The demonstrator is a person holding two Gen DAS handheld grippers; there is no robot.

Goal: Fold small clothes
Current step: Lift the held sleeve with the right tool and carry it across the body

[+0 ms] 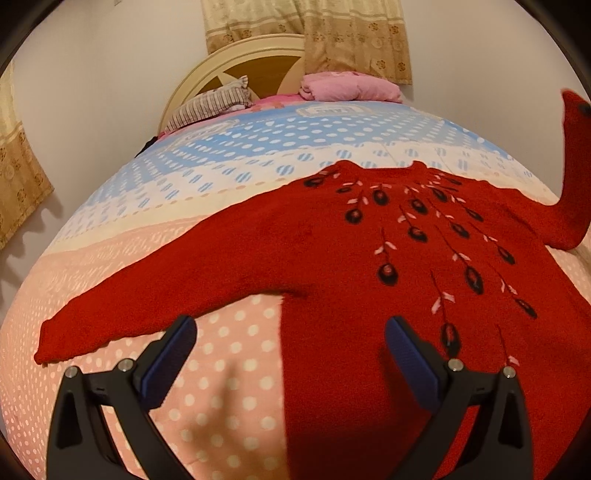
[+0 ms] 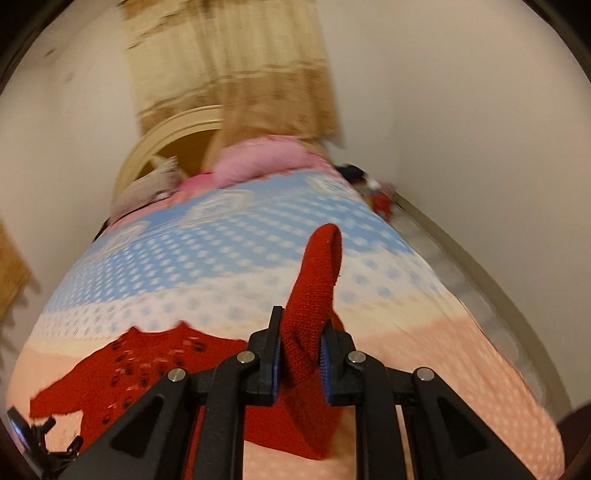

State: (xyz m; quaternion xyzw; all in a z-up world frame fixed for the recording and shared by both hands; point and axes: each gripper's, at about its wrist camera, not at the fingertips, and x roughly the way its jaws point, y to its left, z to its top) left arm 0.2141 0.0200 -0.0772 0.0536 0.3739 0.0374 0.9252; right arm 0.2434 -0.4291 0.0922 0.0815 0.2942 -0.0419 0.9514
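A red knit sweater [image 1: 332,251] with black and pink embroidery lies spread face up on the bed. Its left sleeve [image 1: 122,314] stretches out flat toward the left. My left gripper [image 1: 291,339] is open, hovering just above the sweater's left side edge below the armpit. My right gripper [image 2: 301,354] is shut on the sweater's right sleeve [image 2: 314,295], holding it lifted above the bed with the cuff sticking up past the fingertips. The raised sleeve also shows in the left wrist view [image 1: 574,166] at the far right. The sweater body shows in the right wrist view [image 2: 147,369].
The bed has a dotted blanket [image 1: 229,387], pink near me and blue further away. A striped pillow [image 1: 210,107] and folded pink bedding [image 1: 347,86] lie by the headboard [image 1: 236,59]. Curtains [image 1: 314,33] hang behind. The bed's right edge [image 2: 498,332] drops to the floor near a wall.
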